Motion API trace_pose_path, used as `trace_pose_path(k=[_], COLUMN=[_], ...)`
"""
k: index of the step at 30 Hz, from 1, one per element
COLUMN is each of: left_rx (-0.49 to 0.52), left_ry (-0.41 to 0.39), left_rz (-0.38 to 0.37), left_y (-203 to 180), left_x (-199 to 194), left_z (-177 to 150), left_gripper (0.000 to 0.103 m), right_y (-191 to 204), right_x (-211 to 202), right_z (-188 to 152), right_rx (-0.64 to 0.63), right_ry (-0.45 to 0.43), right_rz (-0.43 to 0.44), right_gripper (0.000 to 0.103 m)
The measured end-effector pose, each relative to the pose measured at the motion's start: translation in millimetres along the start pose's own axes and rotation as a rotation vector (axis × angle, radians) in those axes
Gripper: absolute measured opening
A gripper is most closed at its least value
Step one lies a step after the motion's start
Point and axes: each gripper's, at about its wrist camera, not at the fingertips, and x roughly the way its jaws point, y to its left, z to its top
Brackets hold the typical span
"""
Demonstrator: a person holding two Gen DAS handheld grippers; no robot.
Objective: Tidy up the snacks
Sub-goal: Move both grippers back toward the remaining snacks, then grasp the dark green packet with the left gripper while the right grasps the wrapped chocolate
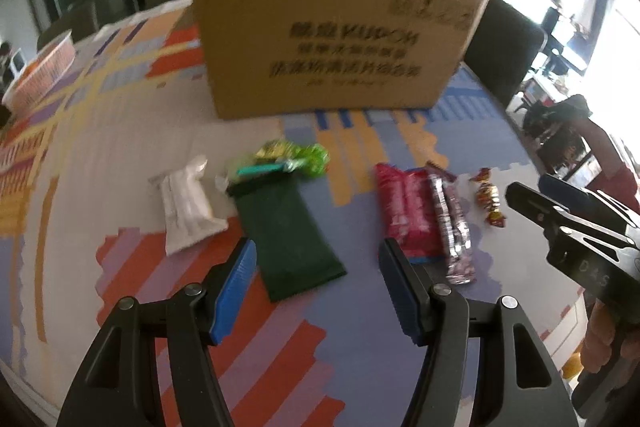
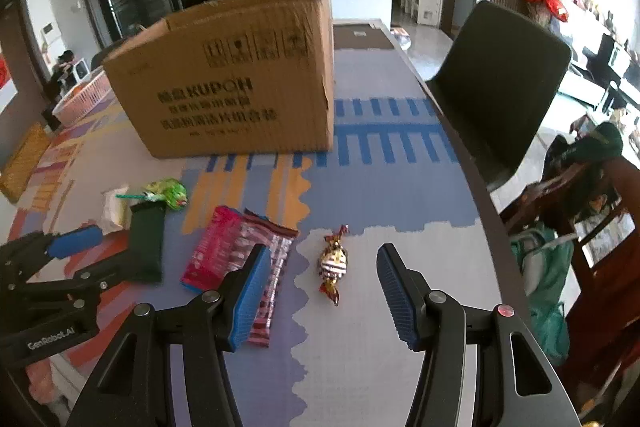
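Left tongs (image 1: 316,283) spread wide above the dark green packet (image 1: 290,239), right tongs (image 2: 320,291) spread wide around the twist-wrapped candy (image 2: 333,263) without touching it, pink packet (image 2: 214,251) and purple bar (image 2: 272,275) lying between, cardboard box (image 2: 236,95) behind on the patterned worktop (image 2: 380,195)

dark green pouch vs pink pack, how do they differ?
The dark green pouch is plain and matte; the pink pack is glossy and printed. The pouch has small green snacks at its far end; the pack lies against a silver-purple wrapper. Both lie flat on the table before the cardboard box, ungrasped.
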Motion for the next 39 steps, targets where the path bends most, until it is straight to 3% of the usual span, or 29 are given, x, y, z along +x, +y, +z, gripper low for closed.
trace_pose_path(k=[14,22,29,32,39], left_rx=[-0.082,-0.102,-0.097,-0.093,-0.090], left_ry=[0.048,0.069,0.062,0.063,0.059], left_rz=[0.060,0.093,0.105,0.095,0.063], left_y=[15,16,17,17,14], left_x=[37,52,54,53,44], left_z=[14,24,26,25,18], left_gripper=[0.063,0.058,0.045,0.044,0.044], right_y=[-2,-4,-3,-2,2], right_x=[34,48,52,53,48], right_z=[-7,-7,-9,-9,-10], right_rx=[0.014,0.021,0.015,0.005,-0.004], right_ry=[0.078,0.115,0.128,0.126,0.116], right_rz=[-0.036,-0.029,-0.024,-0.022,-0.004], right_gripper=[0.056,0.046,0.032,0.024,0.023])
